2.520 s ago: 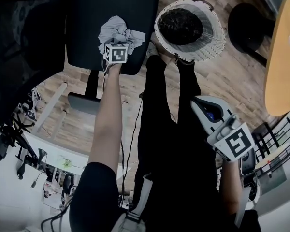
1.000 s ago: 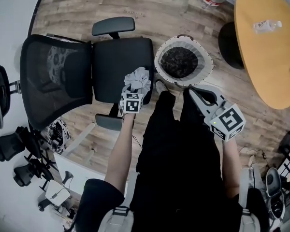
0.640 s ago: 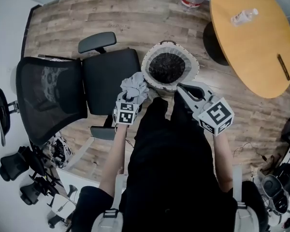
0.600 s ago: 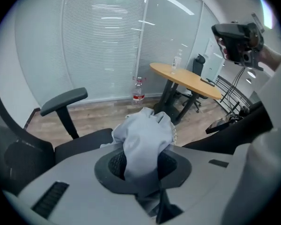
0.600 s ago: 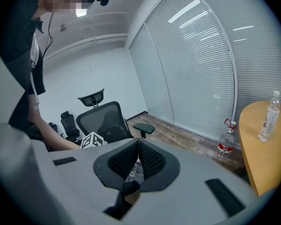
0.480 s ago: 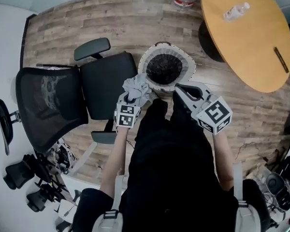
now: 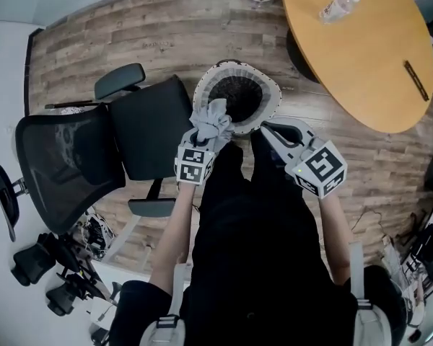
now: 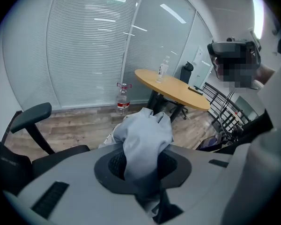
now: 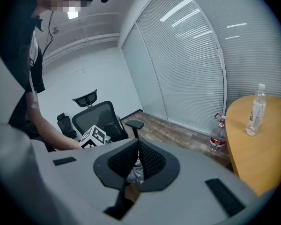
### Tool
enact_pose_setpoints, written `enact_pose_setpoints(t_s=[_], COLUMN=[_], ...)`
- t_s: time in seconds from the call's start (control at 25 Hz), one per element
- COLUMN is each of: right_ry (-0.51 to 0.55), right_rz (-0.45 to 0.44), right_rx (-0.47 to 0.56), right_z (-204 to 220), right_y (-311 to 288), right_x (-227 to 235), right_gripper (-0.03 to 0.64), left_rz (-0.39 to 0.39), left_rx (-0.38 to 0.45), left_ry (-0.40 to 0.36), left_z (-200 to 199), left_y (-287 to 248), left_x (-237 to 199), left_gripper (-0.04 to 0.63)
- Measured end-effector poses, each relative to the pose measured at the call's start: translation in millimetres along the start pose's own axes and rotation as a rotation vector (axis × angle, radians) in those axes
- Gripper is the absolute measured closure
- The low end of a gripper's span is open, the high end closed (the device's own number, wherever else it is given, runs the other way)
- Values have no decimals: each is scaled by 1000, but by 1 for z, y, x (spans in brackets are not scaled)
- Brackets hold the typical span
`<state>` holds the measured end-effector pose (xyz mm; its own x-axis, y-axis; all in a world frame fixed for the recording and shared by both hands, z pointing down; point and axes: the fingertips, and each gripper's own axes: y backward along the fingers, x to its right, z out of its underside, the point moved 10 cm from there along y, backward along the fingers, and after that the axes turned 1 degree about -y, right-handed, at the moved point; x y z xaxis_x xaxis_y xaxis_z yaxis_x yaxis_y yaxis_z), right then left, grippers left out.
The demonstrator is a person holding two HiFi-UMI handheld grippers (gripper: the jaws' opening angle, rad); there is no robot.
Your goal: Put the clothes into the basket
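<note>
Left gripper (image 7: 204, 137): clamped on grey garment (image 7: 213, 116), over basket (image 7: 273, 96) near rim
Right gripper (image 7: 268, 129): jaws together, empty, beside the basket

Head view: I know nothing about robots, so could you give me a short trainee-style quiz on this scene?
1. True or false: the left claw grips a grey garment.
2. What is on the round table? A) a bottle B) a laptop C) a shoe
3. What does the right claw hold?
Key: 1 true; 2 A; 3 nothing, its jaws are shut.
</note>
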<state>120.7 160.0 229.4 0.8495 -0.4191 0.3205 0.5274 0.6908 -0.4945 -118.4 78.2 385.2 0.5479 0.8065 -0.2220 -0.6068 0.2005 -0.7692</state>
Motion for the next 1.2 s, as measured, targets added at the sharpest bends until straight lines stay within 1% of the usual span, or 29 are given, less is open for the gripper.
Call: enact_pose_setpoints(t_s=[0.12,0.28,0.36,0.48,0.64,0.84,0.92,1.04,1.12,1.2], right_ry=[6,17,12,17,17,-13,-29,-27,-28,-39], right_rz=[-13,-39,-49,-91,-149,-170,-185,-208,-219,-219], right_rx=[-27,-53,-63,-91,-148,-150,-158,-176,-182,-179], right_z=[4,13,17,25,38,63,71,85,93,102], right_y=[3,2,-4,-15,-29,-57,-68,-82,-90,-98], right_x=[18,44,60,82,105,138,147,158,166,174], right_gripper=[598,598,598,598,598,598,598,598,598,598], left_rz=[9,18,13,4,-18,-37,-35,-36,-36,-38], left_rx=[-17,-38,-50,-68,-102,-125,-145,-179,-198,-205], left_ry=[14,68,68,60,87,105,106,99,115,147], left_z=[-5,-4,-6,-6,1,5,10,19,26,34], left_y=[-19,-46,-64,-91,-125,-171,-188,-215,-231,-247], left_x=[9,17,18,23,27,24,23,20,18,15], left_gripper=[506,506,506,506,506,506,506,506,506,506])
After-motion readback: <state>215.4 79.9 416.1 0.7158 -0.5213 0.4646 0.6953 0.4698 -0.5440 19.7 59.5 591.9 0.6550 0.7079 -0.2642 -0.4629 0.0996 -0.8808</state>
